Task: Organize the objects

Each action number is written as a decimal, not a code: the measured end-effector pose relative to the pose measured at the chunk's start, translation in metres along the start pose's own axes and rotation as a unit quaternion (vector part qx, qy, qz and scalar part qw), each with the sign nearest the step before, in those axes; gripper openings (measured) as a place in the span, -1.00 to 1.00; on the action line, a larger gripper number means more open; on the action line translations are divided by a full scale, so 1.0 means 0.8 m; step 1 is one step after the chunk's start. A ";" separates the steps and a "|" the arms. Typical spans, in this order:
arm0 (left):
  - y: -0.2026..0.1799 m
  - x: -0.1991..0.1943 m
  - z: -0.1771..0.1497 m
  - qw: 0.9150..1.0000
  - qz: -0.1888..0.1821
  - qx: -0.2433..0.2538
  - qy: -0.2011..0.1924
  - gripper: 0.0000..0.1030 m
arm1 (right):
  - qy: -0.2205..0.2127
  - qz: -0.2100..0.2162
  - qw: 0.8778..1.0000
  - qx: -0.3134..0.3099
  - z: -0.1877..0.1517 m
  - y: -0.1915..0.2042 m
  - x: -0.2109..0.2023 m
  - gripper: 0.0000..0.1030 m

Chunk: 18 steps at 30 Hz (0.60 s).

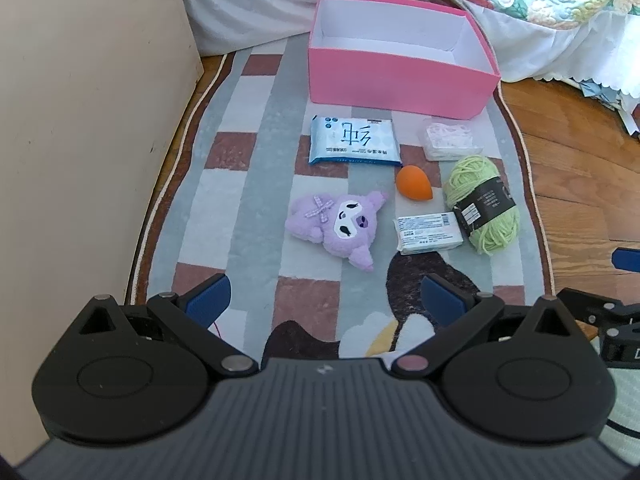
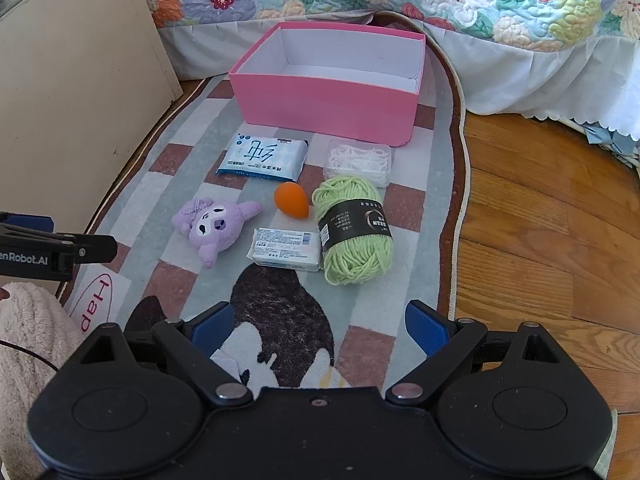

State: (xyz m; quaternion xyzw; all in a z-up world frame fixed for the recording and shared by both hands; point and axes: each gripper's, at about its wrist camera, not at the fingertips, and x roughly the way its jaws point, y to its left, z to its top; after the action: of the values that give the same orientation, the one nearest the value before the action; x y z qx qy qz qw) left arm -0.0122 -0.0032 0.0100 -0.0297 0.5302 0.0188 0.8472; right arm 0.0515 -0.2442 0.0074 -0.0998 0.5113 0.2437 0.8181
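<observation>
Left wrist view: both grippers' fingers spread empty over fuzzy plush toy [image 1: 340, 226], ribbed green yarn [image 1: 482, 204], rigid pink box [image 1: 400, 84].

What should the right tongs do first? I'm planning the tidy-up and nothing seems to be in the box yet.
Probably reach forward and down to the green yarn, the item nearest the right tongs, which are open and empty. The pink box behind it looks empty, and the left tongs, also open, sit closer to the purple plush.
</observation>
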 end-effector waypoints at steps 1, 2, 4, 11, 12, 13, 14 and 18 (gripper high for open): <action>-0.001 -0.001 0.002 1.000 -0.001 0.000 -0.001 1.00 | -0.001 0.000 1.000 0.000 0.000 -0.001 -0.001 0.85; -0.001 -0.003 0.002 1.000 -0.001 -0.001 -0.002 1.00 | -0.001 0.000 1.000 0.000 0.000 -0.002 -0.001 0.85; -0.003 -0.006 0.003 1.000 -0.002 0.000 -0.004 1.00 | 0.003 0.006 1.000 0.002 0.000 -0.007 0.000 0.85; -0.002 -0.005 0.009 0.999 -0.031 -0.036 0.002 1.00 | -0.018 0.028 0.999 -0.009 0.001 -0.025 -0.010 0.85; -0.001 -0.005 0.011 0.998 -0.042 -0.046 0.000 1.00 | -0.028 0.036 0.999 -0.013 0.002 -0.030 -0.012 0.85; -0.001 -0.005 0.012 0.997 -0.048 -0.052 -0.003 1.00 | -0.045 0.045 0.998 -0.021 0.004 -0.035 -0.015 0.85; -0.003 -0.005 0.014 0.997 -0.050 -0.055 -0.006 1.00 | -0.054 0.049 0.997 -0.025 0.005 -0.039 -0.015 0.85; -0.024 0.000 0.020 0.998 -0.047 -0.040 -0.012 1.00 | -0.069 0.067 0.995 -0.019 0.010 -0.058 -0.003 0.85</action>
State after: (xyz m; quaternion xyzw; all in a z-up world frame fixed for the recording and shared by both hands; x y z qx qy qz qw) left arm 0.0029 -0.0209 0.0177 -0.0882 0.5170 0.0007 0.8514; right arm 0.0800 -0.2817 0.0087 -0.0637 0.4542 0.3141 0.8313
